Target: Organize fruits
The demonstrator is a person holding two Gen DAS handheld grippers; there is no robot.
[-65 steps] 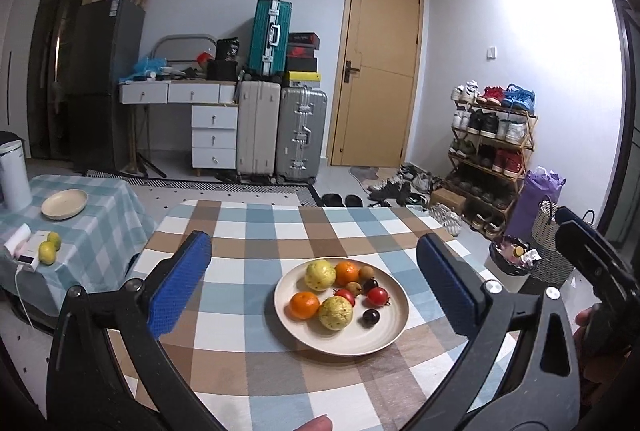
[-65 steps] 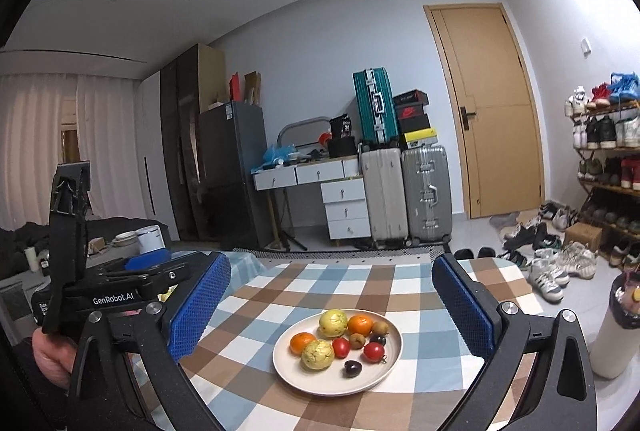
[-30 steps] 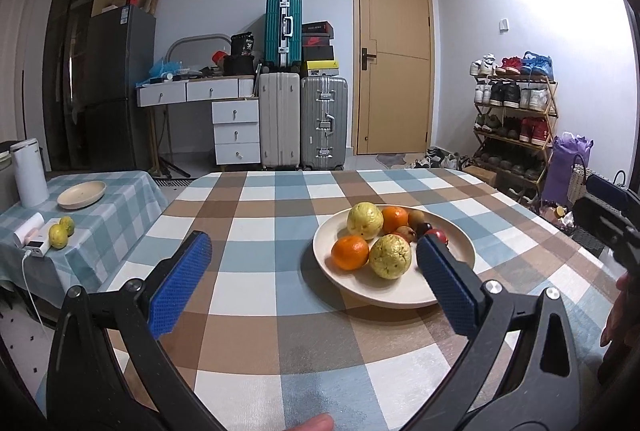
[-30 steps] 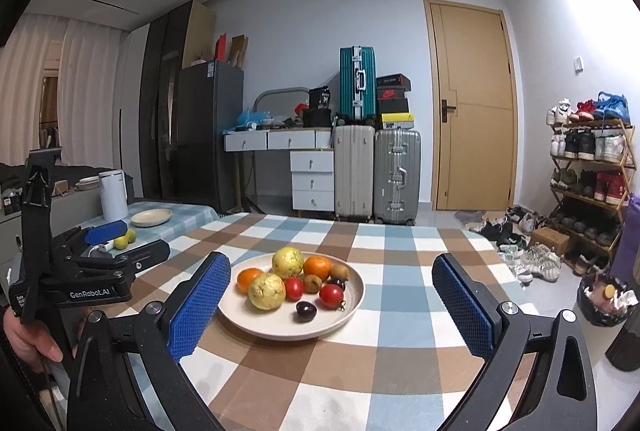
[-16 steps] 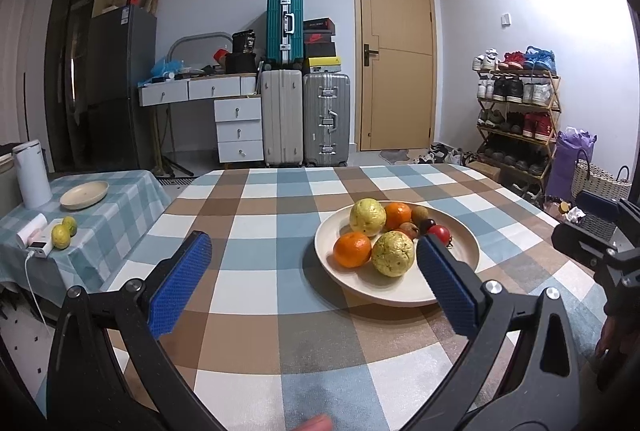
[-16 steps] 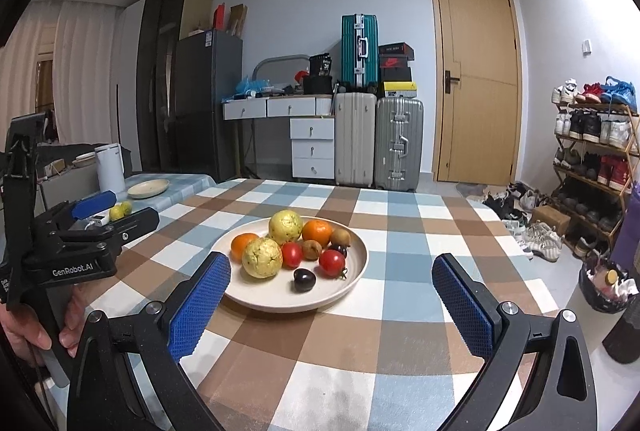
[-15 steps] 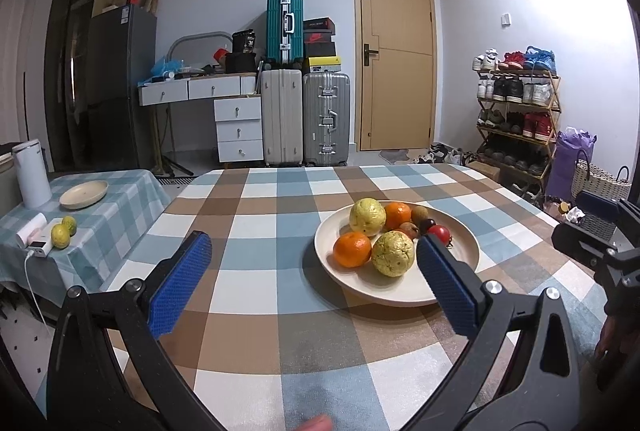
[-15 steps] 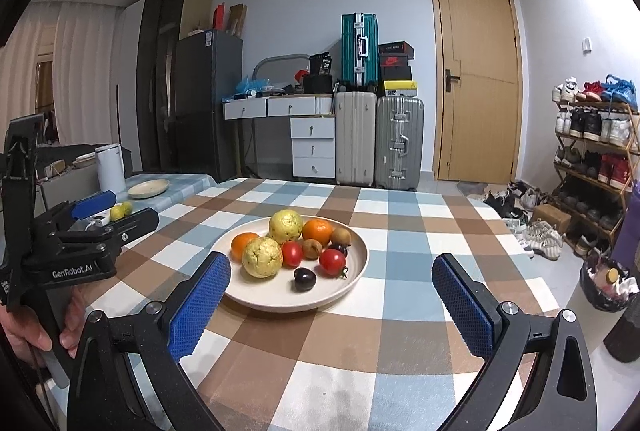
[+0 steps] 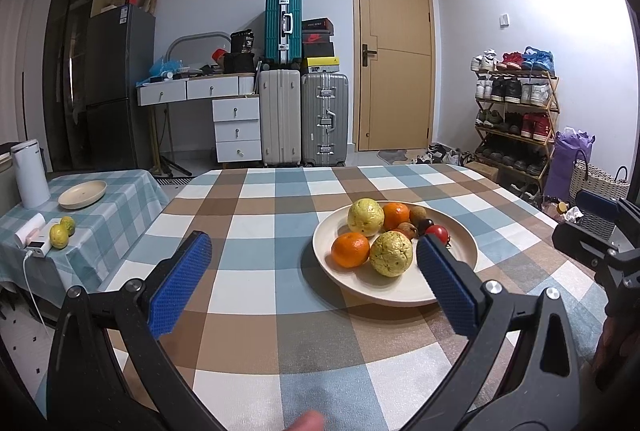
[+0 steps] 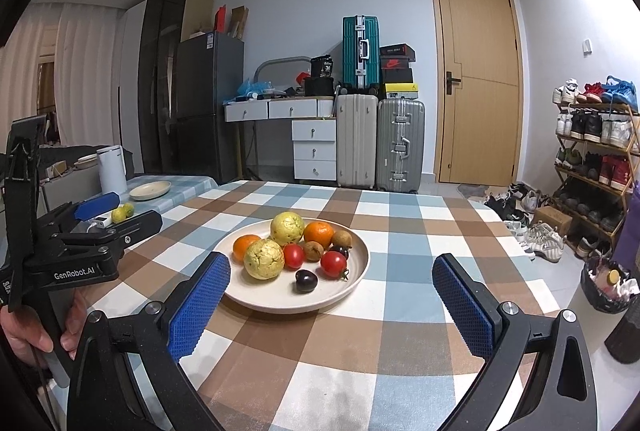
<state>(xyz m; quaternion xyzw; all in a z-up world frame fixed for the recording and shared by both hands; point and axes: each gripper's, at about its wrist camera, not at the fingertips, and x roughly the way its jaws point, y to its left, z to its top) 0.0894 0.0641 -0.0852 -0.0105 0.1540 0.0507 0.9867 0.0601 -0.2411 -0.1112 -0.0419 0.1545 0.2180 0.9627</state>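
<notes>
Both my grippers are wide apart and holding nothing. Left gripper (image 9: 312,273) hangs low over the near left of the checked table (image 9: 256,227); right gripper (image 10: 332,291) sits low at the near edge, w/ the plate (image 10: 352,285) between its pads in its own view.

The fruit is all heaped on that plate, mid-table: two knobbly yellow fruits (image 10: 287,228), two oranges (image 10: 318,233), two tomatoes (image 10: 333,264), brown kiwi-like ones (image 10: 341,238) and a dark plum-like one (image 10: 306,280). On the side table (image 9: 120,187), far left, there's a smaller plate (image 9: 82,193) w/ nothing visible on it, and two yellow-green fruits (image 9: 59,235) lying beside a white charger-like box.

One heaped plate fits either a mixed pile awaiting sorting or a finished gather, so I can't call the stage.

If I pick from the pile, my judgement: take outer pieces, not the middle, since round fruit rolls. Come in from above, pads either side of the widest part, squeeze gently; tomatoes prob. bruise easily. The dark one sits alone at the near rim, so it's the easiest reach for the right side. Keep the other gripper clear of the rim.

Writing: "GenRobot.AI" on the left gripper body in the right view; "36" on a black bag on the far desk. Shoebox logos too small to be sure of.
</notes>
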